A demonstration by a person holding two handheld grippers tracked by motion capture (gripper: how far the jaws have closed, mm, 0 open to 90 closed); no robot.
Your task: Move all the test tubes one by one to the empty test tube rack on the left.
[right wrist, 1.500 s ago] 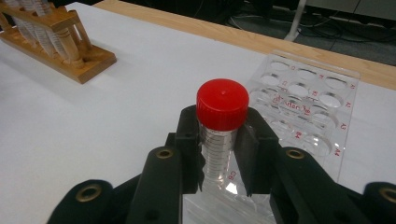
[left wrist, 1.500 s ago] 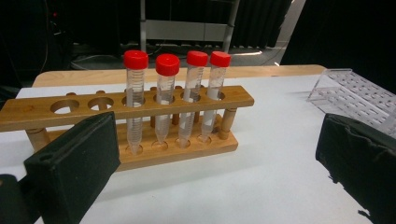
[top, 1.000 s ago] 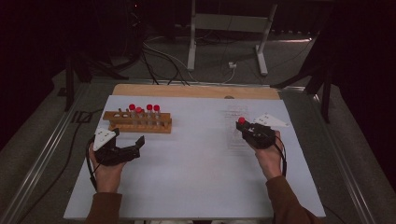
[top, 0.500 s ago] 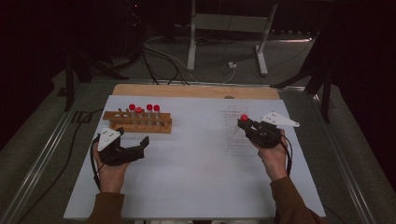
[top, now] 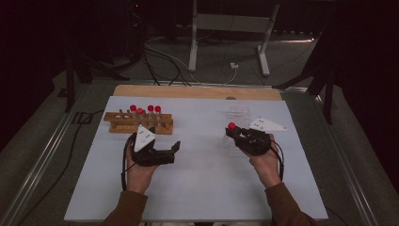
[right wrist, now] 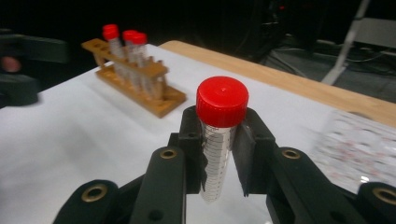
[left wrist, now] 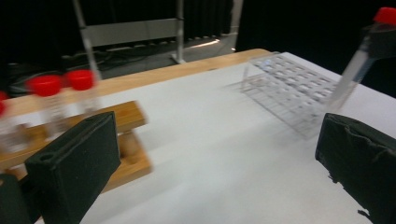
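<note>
Seen from above: a white table top (top: 197, 188) with a wooden rack (top: 138, 123) at left, carrying several red-capped tubes (top: 151, 111), and a clear plastic rack (top: 239, 113) at right, near the far edge.

Right gripper (top: 234, 133) held just in front of the clear rack, jaws clamped on a single red-capped tube (top: 231, 128). In the right gripper view, that tube (right wrist: 218, 140) upright between the pads, gripped just below the cap, lower end hanging free above the table. In the left gripper view, the same tube (left wrist: 359, 58) tilted, raised above the near corner of the clear rack (left wrist: 292, 88), not yet in any cell.

Left gripper (top: 171, 150) just in front of the wooden rack's right end, jaws spread wide, nothing between the pads, nothing touched. Wooden rack (left wrist: 70, 135) just beyond its left jaw in its own view, blurred.

Likely step: carrying the held tube to the clear rack and seating it. To do it well: straighten the tube to vertical first, line its tip over one open cell, lower slowly until the cell walls guide it, and release only once it rests. Thin, light rack, so probably easy to nudge; best to come straight down rather than sideways.
</note>
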